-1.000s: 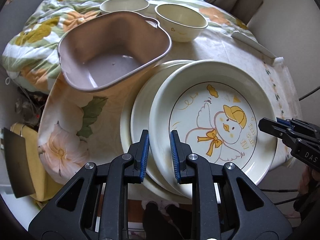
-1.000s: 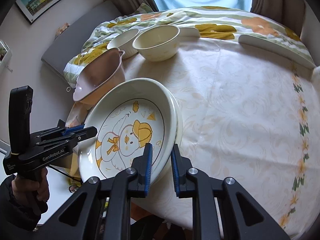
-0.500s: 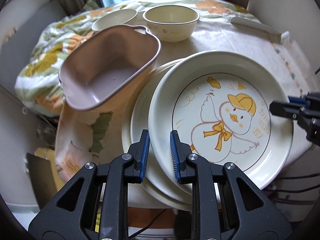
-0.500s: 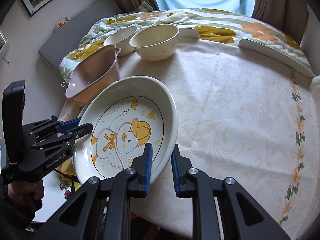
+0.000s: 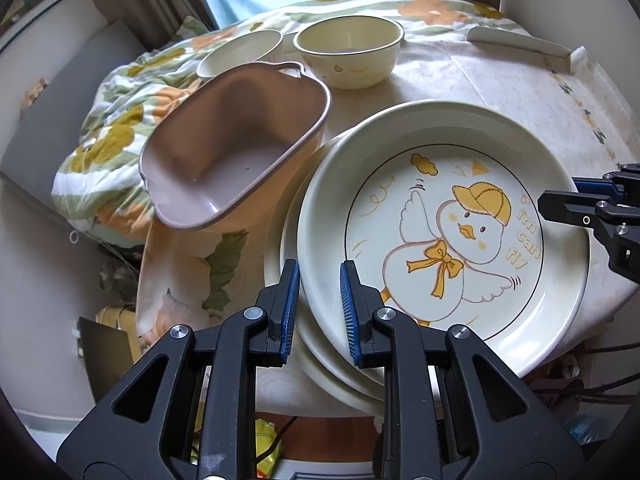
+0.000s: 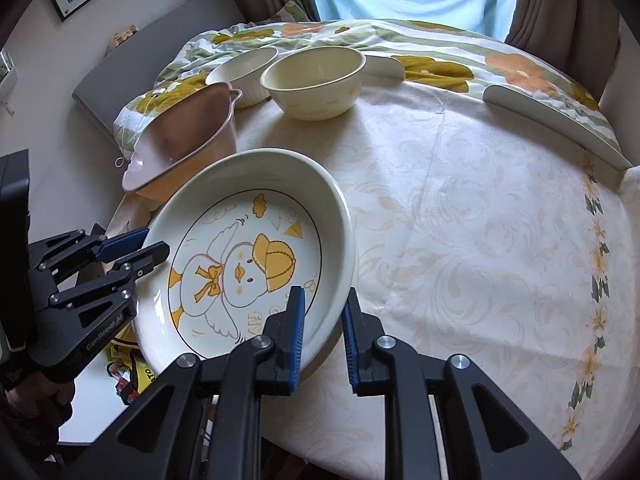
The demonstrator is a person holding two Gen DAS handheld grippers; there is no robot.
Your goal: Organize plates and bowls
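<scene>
The duck plate (image 5: 440,216), a deep cream dish printed with a capped duckling and the words "I'm can fly", is tilted above a stack of plain cream plates (image 5: 320,364) at the near-left edge of the round table (image 6: 460,220). The left gripper (image 5: 318,312) has its 2 blue-padded fingers set on either side of the duck plate's rim, the inner pad against the plate's inside wall and the outer pad below the rim; they look clamped on that edge. The right gripper (image 6: 322,332) straddles the opposite rim in the same way, one pad inside the dish and one outside, gripping it. In the right wrist view the plate's left side is raised clear of the cloth.

Behind the stack, a pinkish-brown tub (image 5: 236,152) with a handle notch sits tipped toward the table edge, just beside the plates. Farther back stand 2 cream bowls: a larger bowl (image 5: 348,56) and a smaller bowl (image 5: 240,54), close together. A floral tablecloth (image 6: 500,280) covers the table, and a white curved piece (image 6: 552,120) lies near its far-right edge
</scene>
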